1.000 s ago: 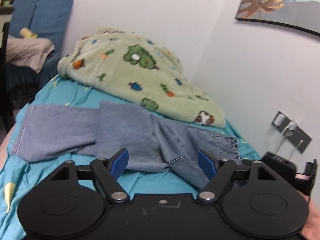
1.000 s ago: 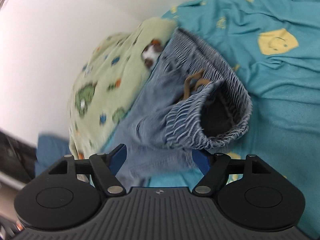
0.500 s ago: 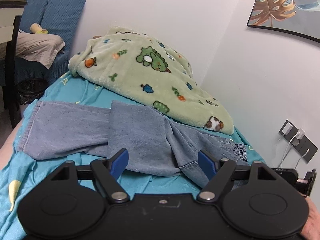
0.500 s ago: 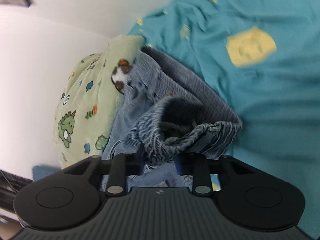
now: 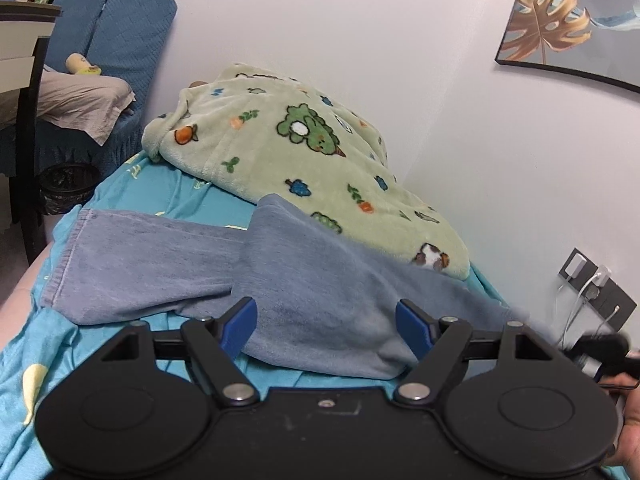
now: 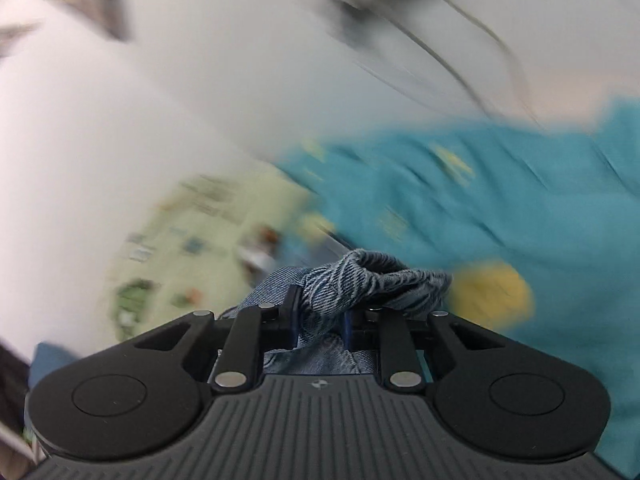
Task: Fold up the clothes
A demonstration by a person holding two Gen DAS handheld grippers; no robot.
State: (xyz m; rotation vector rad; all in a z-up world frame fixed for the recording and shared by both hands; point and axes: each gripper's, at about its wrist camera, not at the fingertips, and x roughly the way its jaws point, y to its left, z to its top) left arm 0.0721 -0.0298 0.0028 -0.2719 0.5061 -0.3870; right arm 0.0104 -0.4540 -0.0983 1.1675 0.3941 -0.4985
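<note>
Denim is now bunched between the right gripper's [image 6: 320, 314] fingers, which stood spread at the waistband a second ago and have since closed on it and swung off fast enough to blur that view. The jeans [image 5: 304, 280] lie across the teal bedsheet [image 5: 32, 360], legs toward 9 o'clock, waist end dragged toward 3 o'clock. The left gripper [image 5: 326, 324] hovers spread above them, so a fold seems to be starting.

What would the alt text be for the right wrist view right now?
The right gripper is shut on the bunched waistband of the blue jeans, held above a teal bed sheet. The background is motion-blurred: a pale green blanket at left and a white wall behind.
</note>
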